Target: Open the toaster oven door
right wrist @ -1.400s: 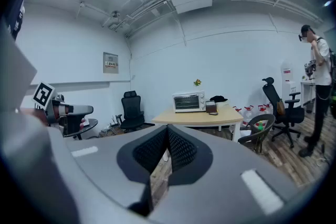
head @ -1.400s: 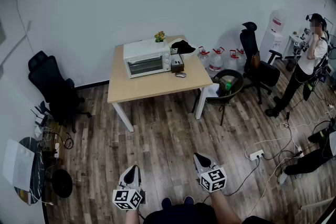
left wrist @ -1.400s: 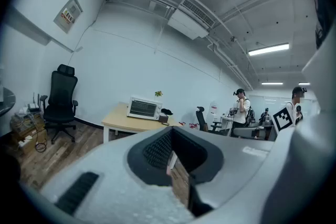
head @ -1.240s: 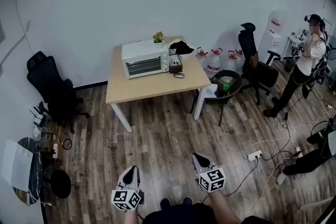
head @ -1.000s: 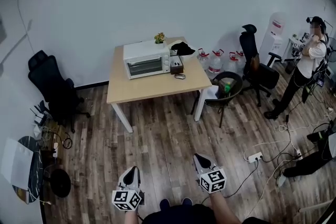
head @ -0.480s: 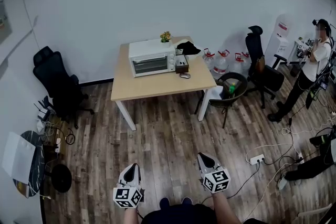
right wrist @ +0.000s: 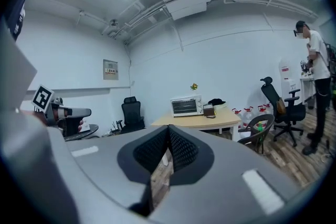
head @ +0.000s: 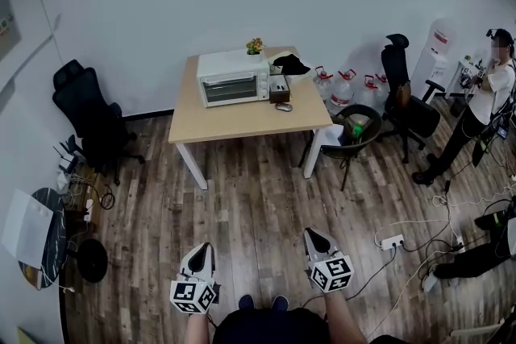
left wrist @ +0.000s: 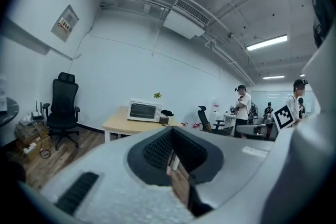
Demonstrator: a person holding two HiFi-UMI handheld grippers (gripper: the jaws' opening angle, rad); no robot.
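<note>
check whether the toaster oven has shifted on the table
No. The toaster oven sits at the back edge of the table beside the plant, as before.

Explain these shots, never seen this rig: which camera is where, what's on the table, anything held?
No robot: a person carries a two-jaw claw in each hand; the marker cubes belong to them. The top-down picture is from a camera on the person's head, showing the left claw and right claw over the wood floor. The other two are from cameras riding on each claw, looking along its jaws. Both claws are shut, holding nothing. Across the room, a table carries a white toaster oven, door closed, a small plant and a dark box beside the oven.
</note>
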